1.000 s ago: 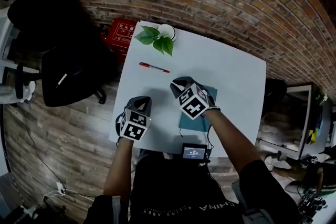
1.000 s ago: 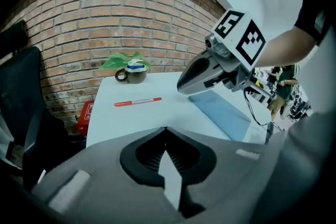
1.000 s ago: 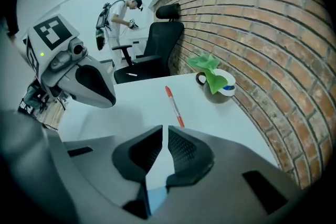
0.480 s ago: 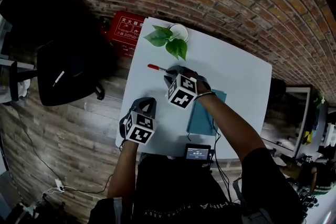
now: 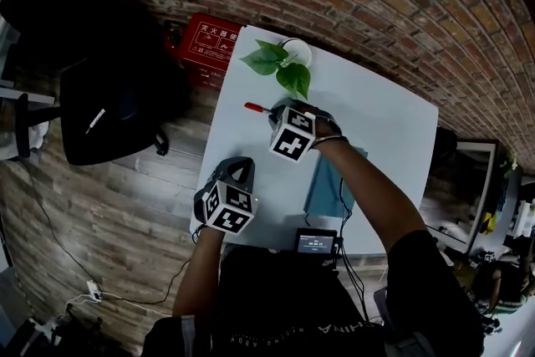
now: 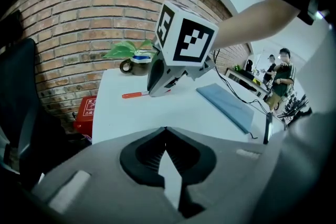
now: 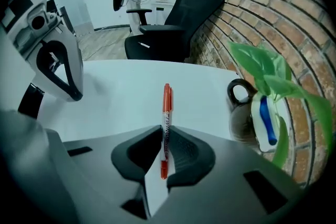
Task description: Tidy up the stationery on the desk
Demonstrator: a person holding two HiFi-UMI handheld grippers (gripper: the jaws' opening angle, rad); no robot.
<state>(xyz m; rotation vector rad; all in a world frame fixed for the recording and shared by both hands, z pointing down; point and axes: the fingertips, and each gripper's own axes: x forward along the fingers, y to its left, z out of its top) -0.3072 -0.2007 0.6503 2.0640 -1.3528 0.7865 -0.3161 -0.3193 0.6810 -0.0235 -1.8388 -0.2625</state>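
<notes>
A red pen (image 5: 255, 107) lies on the white desk (image 5: 380, 117) near its far left part, in front of the potted plant. My right gripper (image 5: 279, 114) points steeply down over it. In the right gripper view the pen (image 7: 166, 105) runs through the narrow gap of that gripper (image 7: 164, 134); the jaws have just been closing and now pinch its near end. My left gripper (image 5: 241, 171) hovers at the desk's near left corner, shut with nothing in it (image 6: 166, 136). A blue notebook (image 5: 329, 184) lies under my right forearm.
A green plant (image 5: 280, 67) in a white mug (image 5: 298, 51) stands at the far left corner. A small screen device (image 5: 315, 242) with cables sits at the near edge. A black office chair (image 5: 100, 109) and a red box (image 5: 209, 42) stand on the floor at left.
My right gripper has moved from above the blue notebook toward the far left, dropped onto the red pen and taken it between its jaws. The left gripper has shifted only slightly.
</notes>
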